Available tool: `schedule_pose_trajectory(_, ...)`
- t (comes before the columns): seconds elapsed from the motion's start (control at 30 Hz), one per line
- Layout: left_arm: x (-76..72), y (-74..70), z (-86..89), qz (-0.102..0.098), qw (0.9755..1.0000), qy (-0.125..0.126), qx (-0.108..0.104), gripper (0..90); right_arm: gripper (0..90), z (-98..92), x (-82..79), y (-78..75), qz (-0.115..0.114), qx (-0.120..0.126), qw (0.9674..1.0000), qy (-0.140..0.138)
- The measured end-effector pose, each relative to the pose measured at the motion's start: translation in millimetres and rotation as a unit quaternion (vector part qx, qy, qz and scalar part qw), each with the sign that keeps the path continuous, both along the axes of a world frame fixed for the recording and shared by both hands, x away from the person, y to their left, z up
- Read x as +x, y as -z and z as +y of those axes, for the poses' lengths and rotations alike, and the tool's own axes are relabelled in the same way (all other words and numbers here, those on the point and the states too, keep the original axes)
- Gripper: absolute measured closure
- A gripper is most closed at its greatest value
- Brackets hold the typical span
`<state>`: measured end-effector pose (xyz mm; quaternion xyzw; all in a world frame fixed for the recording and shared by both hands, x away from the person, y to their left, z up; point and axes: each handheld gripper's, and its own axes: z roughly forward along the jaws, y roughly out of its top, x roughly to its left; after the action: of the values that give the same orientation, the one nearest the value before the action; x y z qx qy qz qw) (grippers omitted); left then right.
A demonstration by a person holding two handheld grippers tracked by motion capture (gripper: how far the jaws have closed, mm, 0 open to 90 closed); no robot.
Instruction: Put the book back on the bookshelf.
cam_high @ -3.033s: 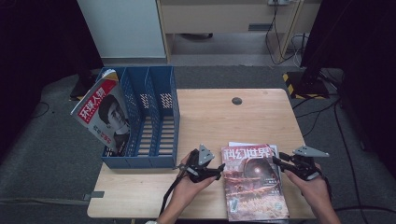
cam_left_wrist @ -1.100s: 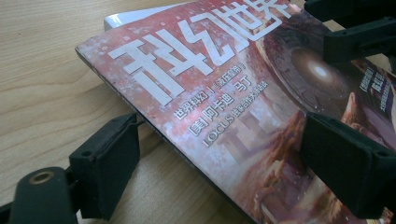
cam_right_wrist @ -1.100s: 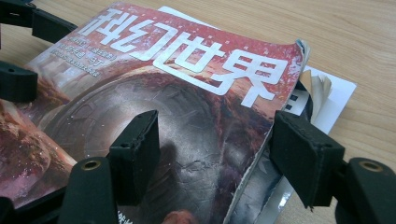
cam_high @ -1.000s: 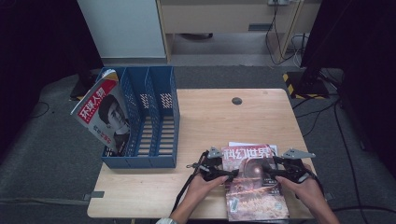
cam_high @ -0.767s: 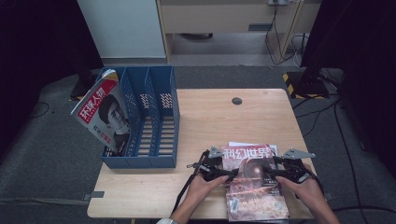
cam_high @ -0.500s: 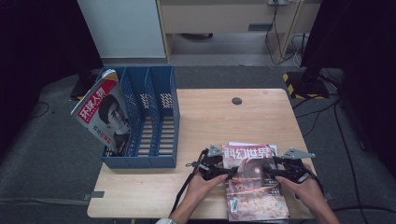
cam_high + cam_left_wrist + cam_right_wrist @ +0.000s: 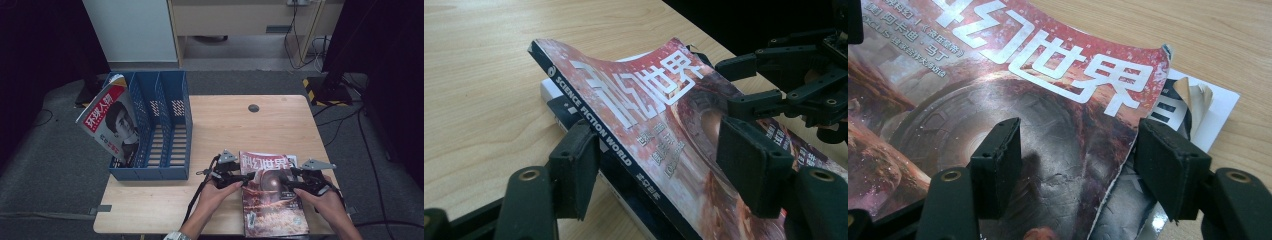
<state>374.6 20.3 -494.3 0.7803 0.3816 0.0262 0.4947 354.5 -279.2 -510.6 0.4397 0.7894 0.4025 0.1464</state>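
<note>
From the high view, one red magazine [image 7: 272, 195] lay at the table's [image 7: 225, 125] near edge, long axis running away from the person, title far, between the left gripper [image 7: 243, 177] and right gripper [image 7: 285, 183]; another magazine [image 7: 111, 122] stood in the blue rack [image 7: 170, 125]. In the left gripper view, jaws just closing straddled its lifted spine, not pressing. In the right gripper view, spread jaws straddled its far edge over a second copy [image 7: 1208, 107].

place: lab or studio recording bay | evidence: black curtains [image 7: 40, 45] on both sides; grey carpet [image 7: 55, 175]; loose cables [image 7: 305, 47]; hazard-striped stand base [image 7: 327, 90]; lone wooden table [image 7: 240, 125]
</note>
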Motion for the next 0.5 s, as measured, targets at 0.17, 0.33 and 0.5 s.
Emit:
schedule_pose_trajectory(0.17, 3.3, -2.2, -1.7, 0.006, 1.0000, 0.003, -0.003, 36.5, 36.1, 0.0, 0.1, -0.2, 0.001, 0.000, 1.0000, 0.000)
schedule_pose_trajectory(0.33, 6.4, -3.0, -2.7, 0.010, 0.9999, 0.007, -0.002, 37.7, 38.8, 1.3, 0.6, -0.1, 0.000, 0.002, 1.0000, -0.004)
schedule_pose_trajectory(0.5, 8.9, -5.3, -4.5, 0.008, 0.9999, 0.009, 0.000, 39.9, 39.2, 3.9, 0.2, -0.3, 0.003, 0.002, 0.9999, -0.011)
